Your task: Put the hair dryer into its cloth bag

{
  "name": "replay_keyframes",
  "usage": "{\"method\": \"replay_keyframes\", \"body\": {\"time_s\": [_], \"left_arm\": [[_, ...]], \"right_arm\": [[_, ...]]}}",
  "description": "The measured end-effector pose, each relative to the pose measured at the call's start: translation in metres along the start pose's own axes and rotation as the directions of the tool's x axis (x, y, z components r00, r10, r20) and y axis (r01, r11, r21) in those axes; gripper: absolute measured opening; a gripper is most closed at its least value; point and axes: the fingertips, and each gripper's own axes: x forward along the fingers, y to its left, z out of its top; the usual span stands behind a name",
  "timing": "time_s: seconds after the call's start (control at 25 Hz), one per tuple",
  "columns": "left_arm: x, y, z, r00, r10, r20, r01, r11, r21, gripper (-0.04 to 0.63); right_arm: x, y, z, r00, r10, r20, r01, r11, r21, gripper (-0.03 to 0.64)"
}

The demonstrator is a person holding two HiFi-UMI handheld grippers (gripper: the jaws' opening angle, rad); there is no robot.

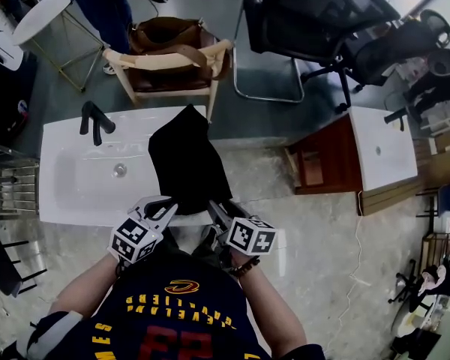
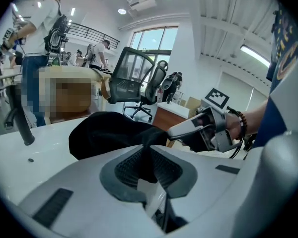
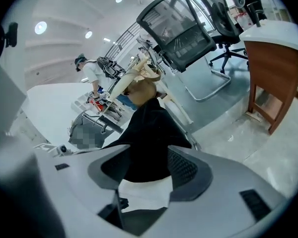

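Note:
A black cloth bag lies lengthwise on the white basin counter, its near end at the counter's front edge. My left gripper is shut on that near end, with black cloth pinched between its pads. The right gripper holds the same end from the right side. Black cloth and a white label fill the space between its jaws. The bag looks bulky. No hair dryer shows in any view. From the left gripper view the right gripper reaches in at the bag's edge.
A black faucet stands at the counter's far left. Behind the counter is a wooden chair with a brown bag and a black office chair. A wooden cabinet with a white top stands to the right. People stand further back.

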Motion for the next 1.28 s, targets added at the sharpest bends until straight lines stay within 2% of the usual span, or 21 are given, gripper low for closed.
{"method": "replay_keyframes", "body": {"time_s": [0.08, 0.16, 0.28, 0.36, 0.44, 0.52, 0.56, 0.6, 0.68, 0.76, 0.84, 0.96, 1.08, 1.28], "left_arm": [[-0.003, -0.007, -0.002, 1.000, 0.028, -0.011, -0.027, 0.997, 0.066, 0.018], [-0.007, -0.017, -0.002, 0.998, 0.052, -0.023, -0.047, 0.984, 0.175, 0.023], [-0.012, -0.031, -0.003, 0.997, 0.064, -0.039, -0.048, 0.945, 0.323, 0.035], [-0.022, -0.030, 0.005, 0.997, 0.071, -0.018, -0.061, 0.937, 0.344, 0.035], [-0.042, -0.019, 0.023, 0.996, 0.078, 0.045, -0.089, 0.948, 0.307, 0.035], [-0.071, -0.002, 0.051, 0.984, 0.093, 0.153, -0.120, 0.977, 0.177, 0.035], [-0.088, 0.008, 0.070, 0.968, 0.108, 0.225, -0.130, 0.988, 0.083, 0.035], [-0.107, 0.017, 0.092, 0.944, 0.133, 0.303, -0.138, 0.990, -0.006, 0.035], [-0.141, 0.028, 0.132, 0.881, 0.187, 0.434, -0.152, 0.982, -0.113, 0.035], [-0.162, 0.029, 0.158, 0.838, 0.212, 0.503, -0.168, 0.977, -0.132, 0.034], [-0.171, 0.022, 0.171, 0.818, 0.212, 0.534, -0.167, 0.977, -0.131, 0.032], [-0.170, 0.007, 0.179, 0.814, 0.190, 0.548, -0.135, 0.981, -0.139, 0.028], [-0.158, -0.002, 0.174, 0.831, 0.157, 0.534, -0.091, 0.985, -0.148, 0.028], [-0.144, 0.004, 0.167, 0.853, 0.138, 0.504, -0.069, 0.986, -0.154, 0.028]], "right_arm": [[-0.012, 0.004, -0.002, 1.000, 0.008, 0.003, -0.008, 1.000, -0.022, 0.229], [-0.023, 0.011, -0.001, 1.000, 0.012, 0.002, -0.012, 0.998, -0.069, 0.229], [-0.033, 0.026, 0.006, 1.000, -0.022, 0.010, 0.024, 0.967, -0.253, 0.229], [-0.035, 0.042, 0.014, 1.000, -0.019, 0.024, 0.027, 0.927, -0.374, 0.229], [-0.036, 0.063, 0.024, 0.999, 0.016, 0.039, 0.002, 0.903, -0.429, 0.229], [-0.038, 0.083, 0.035, 0.997, 0.052, 0.055, -0.021, 0.889, -0.457, 0.227], [-0.040, 0.094, 0.043, 0.995, 0.073, 0.067, -0.033, 0.881, -0.471, 0.222], [-0.043, 0.106, 0.051, 0.992, 0.099, 0.082, -0.047, 0.872, -0.487, 0.188], [-0.050, 0.131, 0.067, 0.980, 0.159, 0.116, -0.077, 0.853, -0.516, 0.084], [-0.058, 0.155, 0.081, 0.967, 0.211, 0.145, -0.102, 0.837, -0.538, 0.015], [-0.064, 0.176, 0.091, 0.956, 0.244, 0.165, -0.113, 0.821, -0.560, 0.008], [-0.073, 0.197, 0.101, 0.939, 0.270, 0.213, -0.088, 0.787, -0.611, 0.008], [-0.079, 0.204, 0.103, 0.928, 0.270, 0.255, -0.043, 0.759, -0.649, 0.008], [-0.078, 0.203, 0.097, 0.927, 0.256, 0.274, -0.016, 0.757, -0.654, 0.008]]}}
